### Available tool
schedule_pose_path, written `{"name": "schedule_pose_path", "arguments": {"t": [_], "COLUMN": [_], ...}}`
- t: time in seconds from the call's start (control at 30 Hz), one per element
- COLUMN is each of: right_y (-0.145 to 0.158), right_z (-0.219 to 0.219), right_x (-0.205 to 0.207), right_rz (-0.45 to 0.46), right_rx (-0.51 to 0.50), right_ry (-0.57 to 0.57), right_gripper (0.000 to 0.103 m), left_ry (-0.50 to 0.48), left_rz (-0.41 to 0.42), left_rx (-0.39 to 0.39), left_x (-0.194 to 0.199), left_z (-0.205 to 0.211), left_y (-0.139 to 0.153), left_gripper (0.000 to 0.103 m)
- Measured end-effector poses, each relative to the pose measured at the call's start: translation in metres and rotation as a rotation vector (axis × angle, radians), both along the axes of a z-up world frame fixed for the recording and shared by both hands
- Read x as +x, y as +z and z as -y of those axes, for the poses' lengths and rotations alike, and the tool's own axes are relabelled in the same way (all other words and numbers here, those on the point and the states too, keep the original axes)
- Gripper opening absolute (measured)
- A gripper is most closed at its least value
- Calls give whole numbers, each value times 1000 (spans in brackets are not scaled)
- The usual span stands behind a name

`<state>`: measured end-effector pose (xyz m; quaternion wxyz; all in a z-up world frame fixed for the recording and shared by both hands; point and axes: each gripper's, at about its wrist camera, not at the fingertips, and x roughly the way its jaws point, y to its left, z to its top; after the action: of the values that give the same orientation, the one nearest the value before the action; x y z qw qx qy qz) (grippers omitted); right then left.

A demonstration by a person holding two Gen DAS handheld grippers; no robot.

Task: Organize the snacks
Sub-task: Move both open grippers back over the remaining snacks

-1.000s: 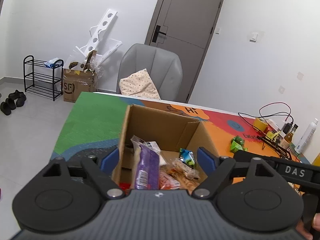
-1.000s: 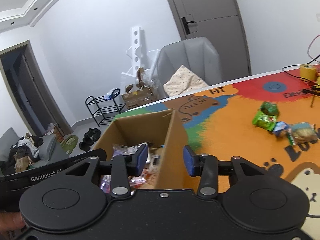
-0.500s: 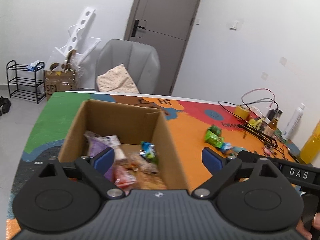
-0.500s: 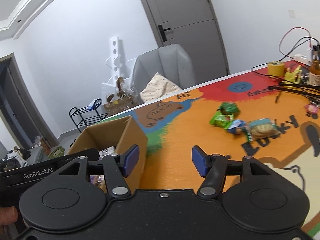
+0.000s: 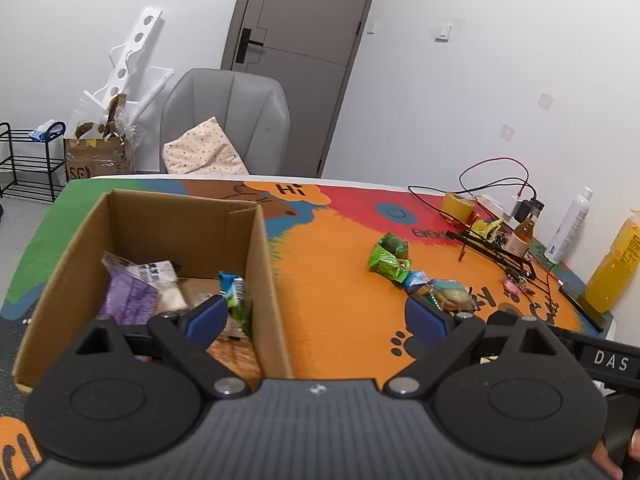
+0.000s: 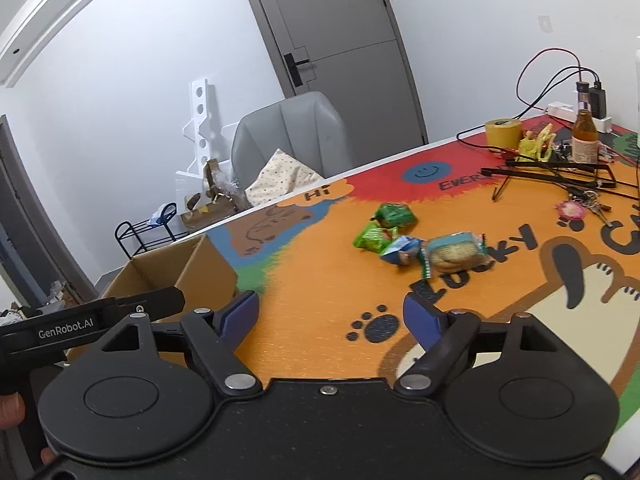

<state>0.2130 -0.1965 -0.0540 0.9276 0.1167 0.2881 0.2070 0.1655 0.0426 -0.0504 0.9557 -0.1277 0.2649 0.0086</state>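
Reaching for the snack packets beside the cardboard box, both the right gripper and the left gripper are spread and empty, the right's jaws having just been opening, so center one packet between them.

We see an open cardboard box standing upright at the desk's left end, with a purple packet and other wrapped snacks lying loose inside. Well apart to its right, two green packets, a small blue one and a clear cookie pack lie bunched together on the orange mat.
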Motion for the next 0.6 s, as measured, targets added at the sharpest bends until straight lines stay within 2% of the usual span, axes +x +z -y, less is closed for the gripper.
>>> {"name": "schedule_pose_path", "arguments": {"t": [0.33, 0.47, 0.6], "right_y": [-5, -8, -12], "right_z": [21, 26, 33], "right_x": [11, 16, 24], "right_rz": [-13, -22, -34], "right_rx": [-13, -23, -15], "right_ry": [-5, -8, -13], "right_gripper": [83, 83, 83], "left_ry": [-43, -42, -56], "left_rz": [-25, -30, -36], "left_rx": [-14, 8, -14], "left_x": [12, 16, 23], "left_z": [22, 30, 35], "left_y": [-3, -3, -1], "left_gripper": [95, 95, 95]}}
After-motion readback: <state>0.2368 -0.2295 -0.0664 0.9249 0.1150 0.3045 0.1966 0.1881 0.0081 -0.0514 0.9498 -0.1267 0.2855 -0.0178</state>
